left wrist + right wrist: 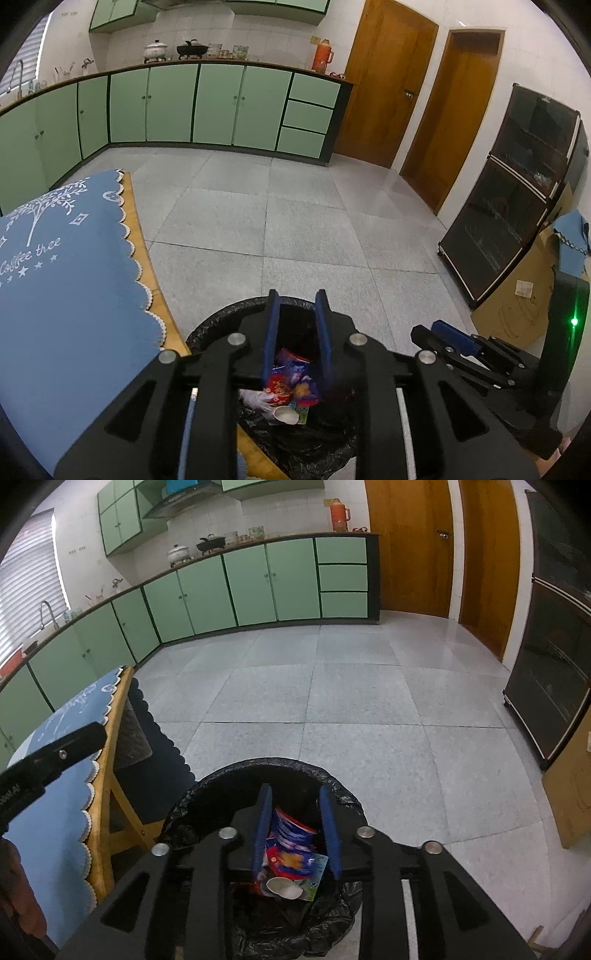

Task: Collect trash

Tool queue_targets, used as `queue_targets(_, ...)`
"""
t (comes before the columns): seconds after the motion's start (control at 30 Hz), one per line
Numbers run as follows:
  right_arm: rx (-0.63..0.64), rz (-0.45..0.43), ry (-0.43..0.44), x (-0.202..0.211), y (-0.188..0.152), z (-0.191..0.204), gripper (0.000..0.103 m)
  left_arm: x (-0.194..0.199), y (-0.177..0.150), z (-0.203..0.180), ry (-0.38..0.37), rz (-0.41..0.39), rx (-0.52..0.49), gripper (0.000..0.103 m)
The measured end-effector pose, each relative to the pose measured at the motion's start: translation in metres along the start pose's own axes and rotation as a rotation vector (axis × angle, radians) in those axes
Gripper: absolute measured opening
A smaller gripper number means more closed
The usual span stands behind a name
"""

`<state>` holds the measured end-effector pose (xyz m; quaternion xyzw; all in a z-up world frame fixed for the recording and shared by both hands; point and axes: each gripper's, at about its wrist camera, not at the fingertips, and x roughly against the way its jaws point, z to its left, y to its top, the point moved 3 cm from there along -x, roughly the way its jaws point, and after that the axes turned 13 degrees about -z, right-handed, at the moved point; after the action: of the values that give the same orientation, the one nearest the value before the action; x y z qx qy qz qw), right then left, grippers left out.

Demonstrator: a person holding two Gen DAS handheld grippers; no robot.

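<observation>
Trash (pixel 291 853) in black-lined bin (pixel 236 771), below both parted, empty claws, left claw (pixel 295 306), right claw (pixel 295 797)

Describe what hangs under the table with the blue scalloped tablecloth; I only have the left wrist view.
Observer: The right wrist view shows a grey quilted pad under the top of the wooden table, next to a dark scalloped cloth.
Operator: Report the right gripper's jaws.
Observer: The right gripper is open and holds nothing. It is above the round black-bagged bin, and a blue-and-white snack wrapper shows between its fingers.
</observation>
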<state>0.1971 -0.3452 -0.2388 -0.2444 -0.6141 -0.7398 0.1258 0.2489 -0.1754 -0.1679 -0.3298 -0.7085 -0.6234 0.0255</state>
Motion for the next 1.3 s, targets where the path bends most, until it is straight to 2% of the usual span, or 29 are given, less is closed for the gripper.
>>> queue_targets(0.13, 0.002, -0.025, -0.002, 0.006, 0.004, 0.001, 0.040, 0.006, 0.004, 0.002, 0.013, -0.014, 0.001, 0.024)
queue_targets(0.37, 0.005, -0.054, 0.018, 0.021, 0.012, 0.009, 0.046, 0.020, 0.008, 0.001, 0.025, -0.030, -0.008, 0.026)
queue_targets(0.57, 0.016, -0.069, 0.026, 0.034, 0.019, 0.017, 0.055, 0.036, 0.010, 0.003, 0.046, -0.041, -0.007, 0.040)
queue_targets(0.67, 0.022, -0.078, 0.022, 0.042, 0.022, 0.020, 0.070, 0.046, 0.011, 0.003, 0.054, -0.044, -0.012, 0.047)
queue_targets(0.73, 0.026, -0.084, 0.013, 0.048, 0.025, 0.021, 0.084, 0.055, 0.011, 0.003, 0.061, -0.044, -0.012, 0.053)
queue_targets(0.8, 0.029, -0.091, 0.010, 0.055, 0.028, 0.023, 0.091, 0.063, 0.011, 0.006, 0.068, -0.048, -0.010, 0.062)
queue_targets(0.87, 0.037, -0.097, 0.014, 0.062, 0.031, 0.025, 0.096, 0.071, 0.012, 0.008, 0.079, -0.049, -0.013, 0.066)
queue_targets(1.0, 0.049, -0.096, 0.030, 0.077, 0.036, 0.028, 0.097, 0.093, 0.015, 0.011, 0.092, -0.062, -0.015, 0.075)
queue_targets(1.3, 0.060, -0.084, 0.068, 0.113, 0.036, 0.037, 0.097, 0.139, 0.016, 0.014, 0.122, -0.072, -0.025, 0.085)
